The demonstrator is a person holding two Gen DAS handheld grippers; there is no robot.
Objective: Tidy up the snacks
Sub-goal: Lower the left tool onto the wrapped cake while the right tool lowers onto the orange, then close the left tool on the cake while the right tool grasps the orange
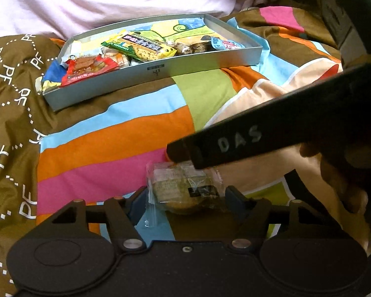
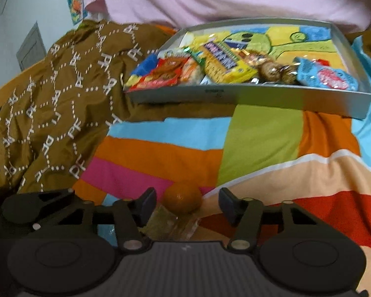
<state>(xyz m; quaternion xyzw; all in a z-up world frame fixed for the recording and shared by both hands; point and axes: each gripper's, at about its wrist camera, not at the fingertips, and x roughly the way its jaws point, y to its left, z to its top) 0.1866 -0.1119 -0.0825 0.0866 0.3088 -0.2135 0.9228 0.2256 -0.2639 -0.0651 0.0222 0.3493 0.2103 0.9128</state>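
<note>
A grey tray (image 1: 197, 69) with several wrapped snacks lies at the far side of the striped bedspread; it also shows in the right wrist view (image 2: 259, 96). A clear-wrapped pastry (image 1: 183, 188) lies on the bedspread between the fingers of my left gripper (image 1: 185, 200), whose jaws stand open around it without gripping. My right gripper (image 2: 188, 201) is open, and its black body reaches in over the pastry in the left wrist view (image 1: 235, 141). A small orange ball (image 2: 183, 198) sits between the right fingers, with the pastry (image 2: 170, 225) just under them.
The tray holds a red packet (image 1: 86, 70), a yellow-green bar (image 1: 141, 45) and a blue packet (image 2: 326, 76). A brown patterned quilt (image 2: 49, 113) covers the left side. A pink pillow (image 1: 111, 0) lies behind the tray.
</note>
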